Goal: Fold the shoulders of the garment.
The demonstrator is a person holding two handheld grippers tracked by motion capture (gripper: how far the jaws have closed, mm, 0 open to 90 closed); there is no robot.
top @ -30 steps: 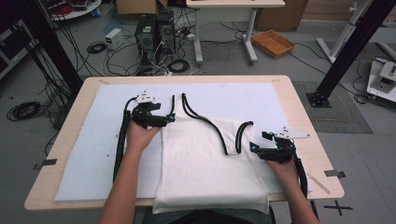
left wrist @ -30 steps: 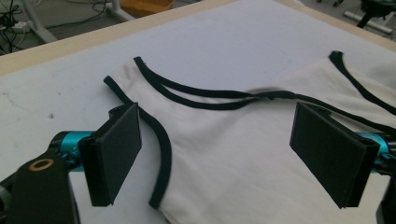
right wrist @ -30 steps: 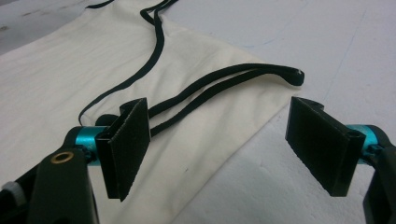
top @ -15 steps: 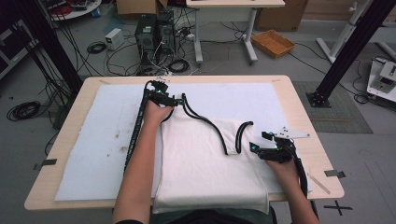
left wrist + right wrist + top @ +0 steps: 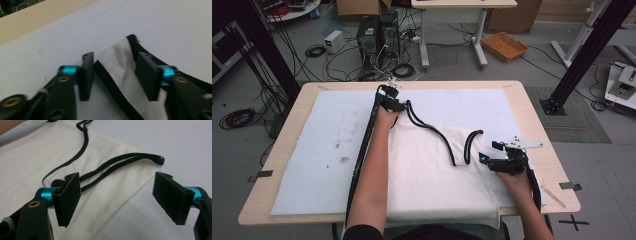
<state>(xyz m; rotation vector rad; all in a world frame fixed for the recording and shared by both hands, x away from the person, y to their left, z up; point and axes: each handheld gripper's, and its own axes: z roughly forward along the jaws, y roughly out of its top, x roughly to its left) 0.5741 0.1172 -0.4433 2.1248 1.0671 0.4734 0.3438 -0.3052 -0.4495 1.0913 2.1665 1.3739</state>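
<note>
A white tank top (image 5: 432, 175) with black trim lies flat on the white mat (image 5: 327, 140). My left gripper (image 5: 398, 102) is at the top's far left strap (image 5: 412, 112). In the left gripper view that strap (image 5: 117, 60) lies between the jaws of the left gripper (image 5: 115, 56), which have just been closing. Its black edges sit close to both pads, which stand apart. My right gripper (image 5: 488, 151) rests by the right strap (image 5: 469, 145). The right gripper (image 5: 117, 176) is wide open in its own view, with the garment's edge and the looped strap (image 5: 125, 161) ahead of it.
The mat covers most of the wooden table (image 5: 532, 125). A thin wooden stick (image 5: 554, 195) and a piece of tape (image 5: 569, 185) lie near the table's right front corner. Beyond the far edge are computer towers, cables and another desk.
The left hand has reached away from the person to the far left strap, and its jaws have narrowed around it. The right hand has stayed where it was.
</note>
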